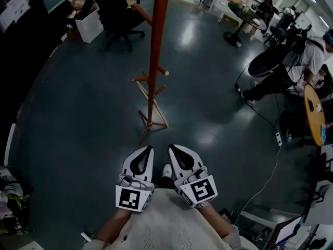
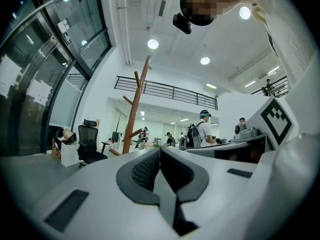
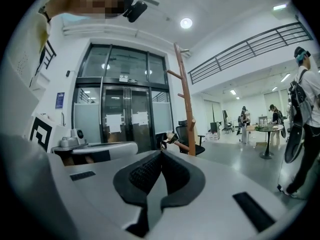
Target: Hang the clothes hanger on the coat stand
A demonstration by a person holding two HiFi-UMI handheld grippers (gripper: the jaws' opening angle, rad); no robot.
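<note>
Head view: a reddish-brown wooden coat stand [image 1: 154,51] rises through the upper middle of the frame from a dark, glossy floor [image 1: 78,119]. A pale wooden clothes hanger [image 1: 160,114], a thin triangular frame, sits low against the stand's pole, near its feet. I cannot tell whether it hangs from a low peg or leans there. At the bottom centre the white left gripper [image 1: 146,154] and white right gripper [image 1: 176,152] lie side by side, pointing up the frame toward the stand and well apart from it. Each has its black-padded fingers drawn together and carries nothing. A black office chair [image 1: 117,12] stands at upper left, and a person in a white top [image 1: 291,69] at the right edge.

Left gripper view: the fingers [image 2: 145,171] meet at the lower centre, pressed tip to tip with nothing between them. The coat stand [image 2: 134,115] shows left of centre beyond them, with the office chair [image 2: 89,145] further left. A person with a backpack [image 2: 201,130] stands right of centre.

Right gripper view: the fingers [image 3: 144,173] are fully closed on each other and empty. The coat stand [image 3: 185,104] stands just right of centre, in front of tall glass doors [image 3: 125,111]. A small round counter [image 3: 267,131] stands at the right.
</note>
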